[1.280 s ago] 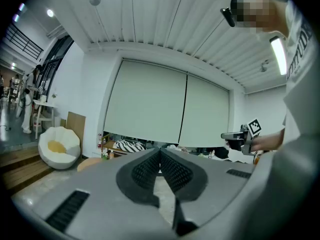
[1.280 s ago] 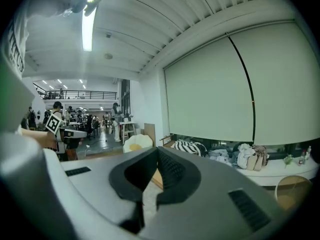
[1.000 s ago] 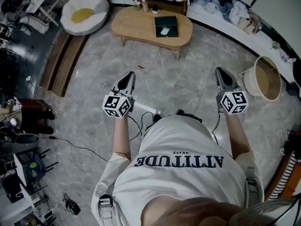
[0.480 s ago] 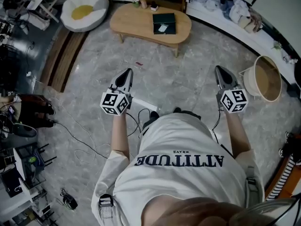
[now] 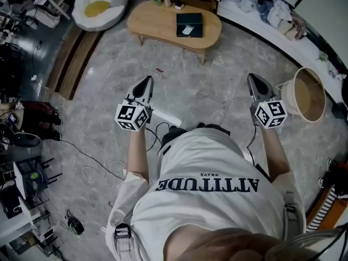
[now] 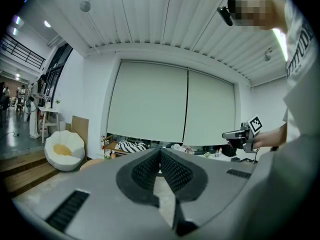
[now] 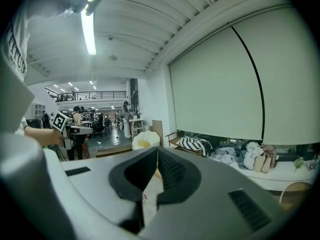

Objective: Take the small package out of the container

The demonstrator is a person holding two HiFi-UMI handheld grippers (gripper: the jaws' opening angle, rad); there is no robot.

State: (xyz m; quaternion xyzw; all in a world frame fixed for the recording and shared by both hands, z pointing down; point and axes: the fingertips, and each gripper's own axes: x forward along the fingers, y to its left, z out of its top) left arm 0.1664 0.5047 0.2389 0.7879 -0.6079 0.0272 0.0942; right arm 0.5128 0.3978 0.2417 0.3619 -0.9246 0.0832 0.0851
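A dark container (image 5: 189, 20) lies on the oval wooden table (image 5: 157, 23) at the far side of the floor. A small white package (image 5: 187, 30) shows in it. My left gripper (image 5: 147, 81) and right gripper (image 5: 251, 79) are held out at chest height, side by side, well short of the table. Both are shut with nothing between the jaws. In the left gripper view the pads (image 6: 150, 168) meet at the tip. The right gripper view shows its pads (image 7: 170, 170) touching in the same way.
A round woven basket (image 5: 318, 99) stands on the floor to the right. A white and yellow cushion seat (image 5: 99, 4) sits far left. A white power strip (image 5: 166, 117) and cables lie at my feet. Wooden steps (image 5: 76, 58) run along the left.
The table and floor marks have slid slightly up in the head view. Both grippers keep the same pose in front of me, still shut and empty.
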